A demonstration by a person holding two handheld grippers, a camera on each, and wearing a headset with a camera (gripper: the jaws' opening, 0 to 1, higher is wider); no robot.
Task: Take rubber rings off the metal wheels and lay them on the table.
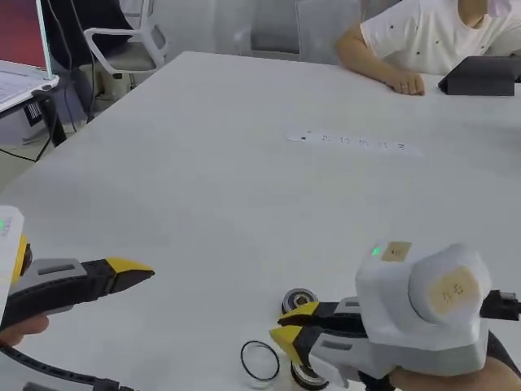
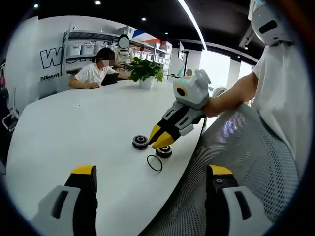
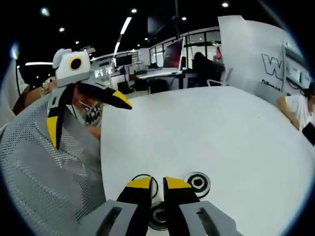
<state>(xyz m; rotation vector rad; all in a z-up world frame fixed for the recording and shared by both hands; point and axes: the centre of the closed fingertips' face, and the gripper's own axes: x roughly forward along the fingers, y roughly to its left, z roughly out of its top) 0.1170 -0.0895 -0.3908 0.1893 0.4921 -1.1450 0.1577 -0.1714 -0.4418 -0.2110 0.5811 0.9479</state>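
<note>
**Head view.** We list a white worktop. Near its front edge lie:
- one metal wheel, lying flat;
- a second metal wheel, partly hidden under the right gripper;
- one loose rubber ring, flat on the worktop just left of that second wheel.

The right gripper's yellow tips stand a narrow gap apart between the two wheels, and we see nothing clamped in them. The left gripper hangs over the bare worktop at lower left, well apart from the wheels. At the far side a seated person rests a hand on the worktop beside a black case.

**Left gripper view.** The left gripper has its jaws spread wide and holds nothing. Ahead we see both wheels and the ring near the worktop's edge. The right gripper's lower tip is just above the nearer wheel; we cannot tell whether it touches. A potted plant stands at the far end.

**Right gripper view.** The right gripper is set narrow and holds nothing. One wheel sits low between its jaws, and the other lies just to the right. The ring is partly hidden behind the left jaw. The left gripper is wide open above a mesh chair back.
</note>
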